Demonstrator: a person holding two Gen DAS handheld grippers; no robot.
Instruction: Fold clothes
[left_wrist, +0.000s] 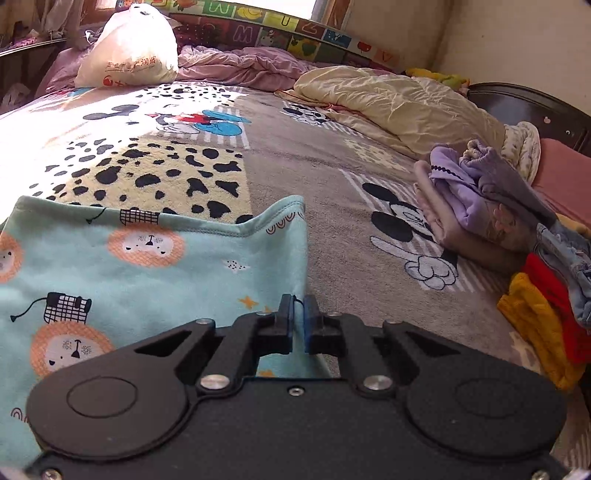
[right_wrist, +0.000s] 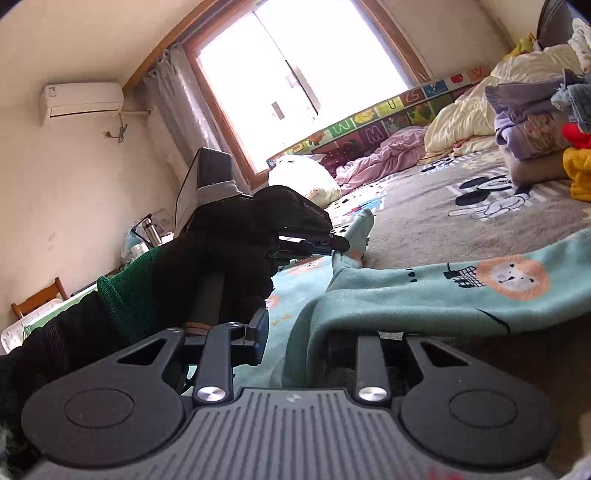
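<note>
Both grippers grip mint lion-print garment.

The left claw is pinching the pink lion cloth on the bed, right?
Not quite. The lion cloth is mint green, not pink; only the lions' manes are orange. The left wrist view shows it, with the left claw pinching its edge on the bed.

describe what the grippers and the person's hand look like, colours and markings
Both are matte black two-finger tools with paired round housings, silver screws and blue finger pads: left gripper, right gripper. The right one has a ribbed grey plate at its base. The hand wears a black glove with a green knit cuff over a dark sleeve.
</note>
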